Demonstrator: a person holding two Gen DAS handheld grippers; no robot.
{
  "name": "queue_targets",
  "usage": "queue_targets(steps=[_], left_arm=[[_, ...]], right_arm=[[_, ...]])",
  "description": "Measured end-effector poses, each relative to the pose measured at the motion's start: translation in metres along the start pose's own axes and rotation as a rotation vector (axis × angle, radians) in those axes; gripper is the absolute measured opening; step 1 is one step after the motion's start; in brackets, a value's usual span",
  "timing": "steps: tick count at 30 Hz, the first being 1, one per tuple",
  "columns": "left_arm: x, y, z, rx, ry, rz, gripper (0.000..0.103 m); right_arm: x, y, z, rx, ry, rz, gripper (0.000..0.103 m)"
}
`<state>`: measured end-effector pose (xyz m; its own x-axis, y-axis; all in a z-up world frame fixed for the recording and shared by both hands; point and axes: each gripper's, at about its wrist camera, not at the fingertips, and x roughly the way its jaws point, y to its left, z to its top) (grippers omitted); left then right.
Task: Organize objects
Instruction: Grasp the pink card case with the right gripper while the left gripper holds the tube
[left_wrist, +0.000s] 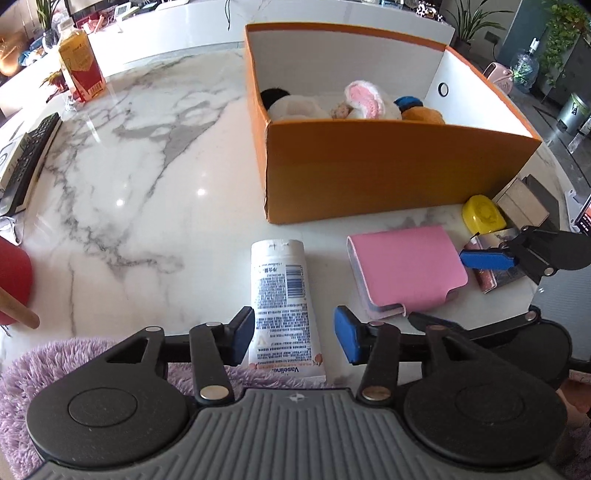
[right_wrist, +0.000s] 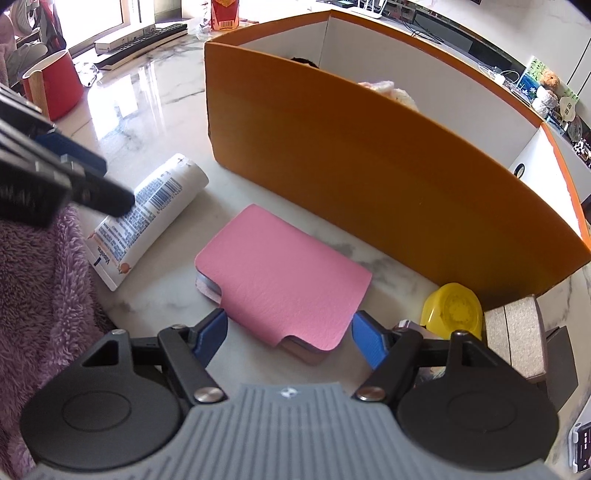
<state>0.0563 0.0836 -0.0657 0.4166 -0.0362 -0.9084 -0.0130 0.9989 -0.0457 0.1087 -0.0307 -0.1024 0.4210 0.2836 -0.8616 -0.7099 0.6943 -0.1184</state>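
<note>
Straddling the white Vaseline tube (left_wrist: 279, 302), the left gripper (left_wrist: 293, 338) is standing with jaws apart, the right pad clear of it. The right gripper (right_wrist: 290, 338) is flanking the pink wallet (right_wrist: 282, 278), pads likewise not pressing. Both items are lying on the marble table (left_wrist: 140, 184) just before the orange box (left_wrist: 388, 170).

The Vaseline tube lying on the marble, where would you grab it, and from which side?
Across its middle, from above. The Vaseline tube lies flat on the table, its long axis running away from the left gripper, whose open fingers already straddle its narrow width; the crimped end looks too flat to hold.
</note>
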Motion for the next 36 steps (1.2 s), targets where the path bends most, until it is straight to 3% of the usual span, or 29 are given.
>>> queue_targets(steps=[6,10,14,22,28,33,36], left_arm=[[0.028,-0.002,-0.002,0.007,0.091,0.041,0.063],[0.041,-0.002,-0.006,0.019,0.129,0.065,0.066],[0.043,-0.002,-0.007,0.027,0.139,0.065,0.066],[0.040,0.000,-0.010,0.025,0.133,0.047,0.063],[0.037,-0.004,-0.009,0.023,0.107,0.053,0.062],[0.025,-0.003,-0.008,0.000,0.051,0.037,0.062],[0.013,-0.002,-0.006,-0.018,0.012,0.027,0.062]], right_arm=[[-0.002,0.004,0.002,-0.033,-0.028,0.000,0.078],[-0.005,0.010,0.004,-0.117,-0.065,-0.024,0.083],[0.003,0.019,0.001,-0.213,-0.041,-0.037,0.084],[0.017,0.008,0.004,-0.140,-0.041,0.016,0.090],[0.012,0.015,0.000,-0.146,-0.048,-0.006,0.076],[-0.007,0.021,0.003,-0.153,-0.076,0.005,0.045],[-0.017,0.018,0.009,-0.132,-0.105,-0.018,0.032]])
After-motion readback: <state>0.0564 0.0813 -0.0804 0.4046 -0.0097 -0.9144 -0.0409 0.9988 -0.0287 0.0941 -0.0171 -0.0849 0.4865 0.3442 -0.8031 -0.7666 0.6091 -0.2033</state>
